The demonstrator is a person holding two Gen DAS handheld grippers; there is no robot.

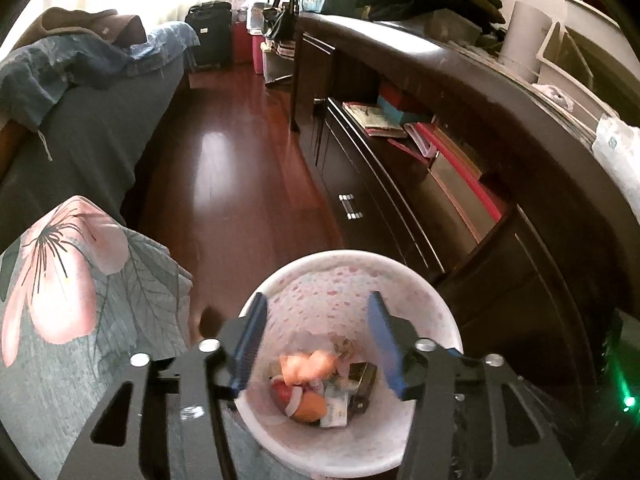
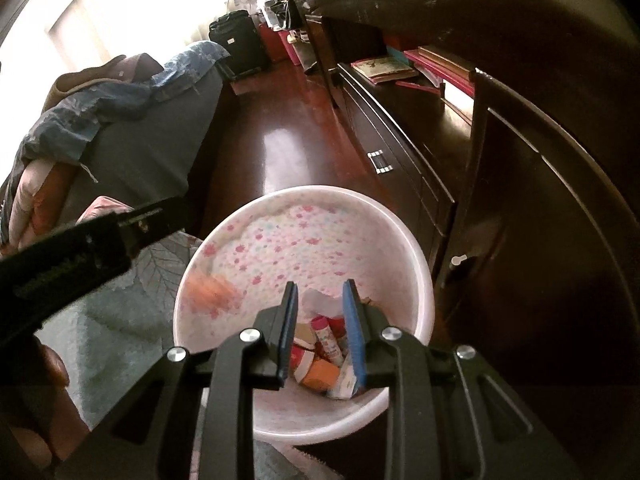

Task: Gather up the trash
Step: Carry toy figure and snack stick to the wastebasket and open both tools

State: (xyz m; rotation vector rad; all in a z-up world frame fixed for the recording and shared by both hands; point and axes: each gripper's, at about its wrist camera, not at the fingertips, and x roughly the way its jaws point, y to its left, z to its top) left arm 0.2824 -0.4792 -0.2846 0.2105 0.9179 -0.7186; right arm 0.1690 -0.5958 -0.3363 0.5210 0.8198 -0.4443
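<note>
Both claws hover over the white wastebasket [image 1: 424, 280], which stands on the dark wood floor [image 1: 224, 168] between a floral bedspread [image 1: 80, 288] and a dark cabinet [image 1: 400, 208]. Left gripper [image 1: 316, 348] is spread wide with nothing between its blue pads, and right gripper [image 2: 320, 332] stands at a narrower gap, also empty. Down in the basket lies a heap of trash [image 2: 324, 364]: orange wrappers, small cartons and a tube, directly below both sets of fingertips. An orange blur [image 2: 212, 288] near the inner wall, in the right wrist view, may be a piece dropping in, though I cannot tell. Judging by the full bottom, much collecting seems done; no loose litter shows on the floor.
</note>
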